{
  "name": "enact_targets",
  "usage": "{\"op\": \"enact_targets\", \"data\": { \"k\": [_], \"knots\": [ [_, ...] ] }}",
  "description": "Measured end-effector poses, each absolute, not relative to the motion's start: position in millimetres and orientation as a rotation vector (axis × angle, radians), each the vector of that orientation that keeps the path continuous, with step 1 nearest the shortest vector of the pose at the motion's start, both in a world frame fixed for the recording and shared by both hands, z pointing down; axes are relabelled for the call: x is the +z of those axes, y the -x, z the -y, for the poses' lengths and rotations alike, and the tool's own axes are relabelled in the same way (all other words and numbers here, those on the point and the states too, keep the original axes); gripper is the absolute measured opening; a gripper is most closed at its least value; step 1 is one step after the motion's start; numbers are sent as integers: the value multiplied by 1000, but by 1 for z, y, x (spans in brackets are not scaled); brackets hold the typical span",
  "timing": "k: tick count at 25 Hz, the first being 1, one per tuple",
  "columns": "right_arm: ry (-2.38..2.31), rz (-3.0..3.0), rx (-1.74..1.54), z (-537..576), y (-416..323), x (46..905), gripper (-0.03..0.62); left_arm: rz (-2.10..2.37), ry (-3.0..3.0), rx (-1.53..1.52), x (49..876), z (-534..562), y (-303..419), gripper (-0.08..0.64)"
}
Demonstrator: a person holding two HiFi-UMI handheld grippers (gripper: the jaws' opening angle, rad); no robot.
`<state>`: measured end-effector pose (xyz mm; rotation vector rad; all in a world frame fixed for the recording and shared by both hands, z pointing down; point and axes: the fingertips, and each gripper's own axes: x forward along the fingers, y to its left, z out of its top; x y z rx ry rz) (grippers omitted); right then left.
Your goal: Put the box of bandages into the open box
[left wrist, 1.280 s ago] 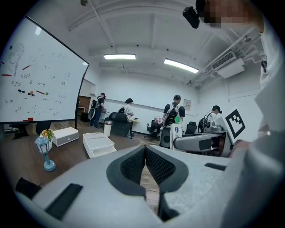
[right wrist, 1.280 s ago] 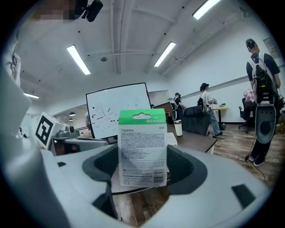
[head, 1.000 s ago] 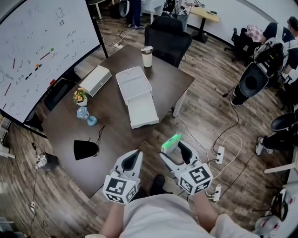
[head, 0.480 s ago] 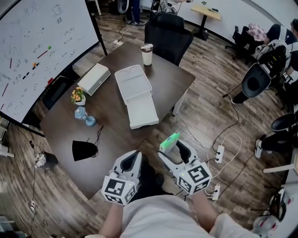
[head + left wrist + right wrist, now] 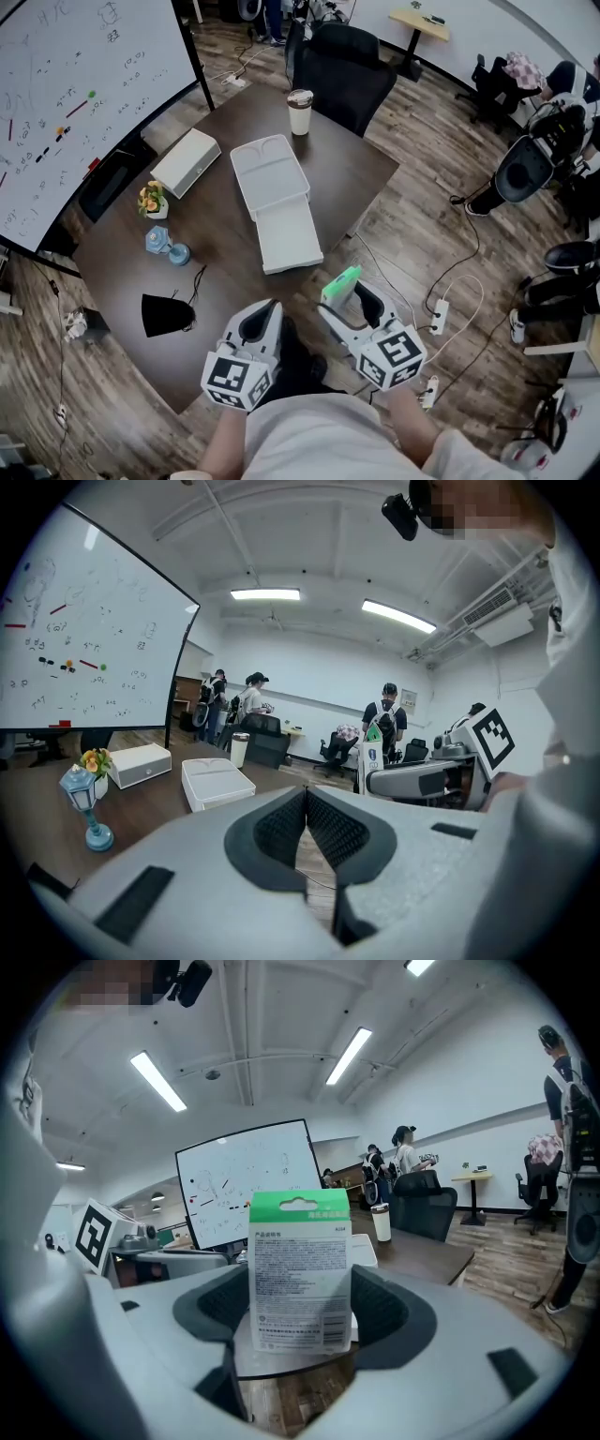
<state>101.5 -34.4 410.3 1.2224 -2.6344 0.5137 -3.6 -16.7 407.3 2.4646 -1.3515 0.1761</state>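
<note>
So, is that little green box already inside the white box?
No, the bandage box is clamped in the right gripper, away from the open box.

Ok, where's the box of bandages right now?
The box of bandages is clamped in the right tongs, lower centre-right in the head view, just off the table's near edge and short of the open box.

Wood-plank floor [image 5: 441, 141] throughout. Dark brown table [image 5: 342, 173] centre frame. Large whiteboard [image 5: 66, 103] at 10 o'clock. Black office chair [image 5: 347, 70] at table's far edge, 12 o'clock. Small light-topped desk [image 5: 419, 21] at 1 o'clock. Power strip [image 5: 437, 317] with white cables on floor, 4 o'clock. White walls [image 5: 319, 682]; ceiling strip lights [image 5: 265, 594] lit.
</note>
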Motion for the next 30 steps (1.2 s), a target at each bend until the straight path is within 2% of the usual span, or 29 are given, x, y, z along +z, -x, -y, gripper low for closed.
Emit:
{"op": "enact_targets", "data": {
  "k": [30],
  "knots": [
    [-1194, 2518, 575, 175, -43, 450, 344, 1295, -2452, 176, 431, 166, 61, 6]
  ]
}}
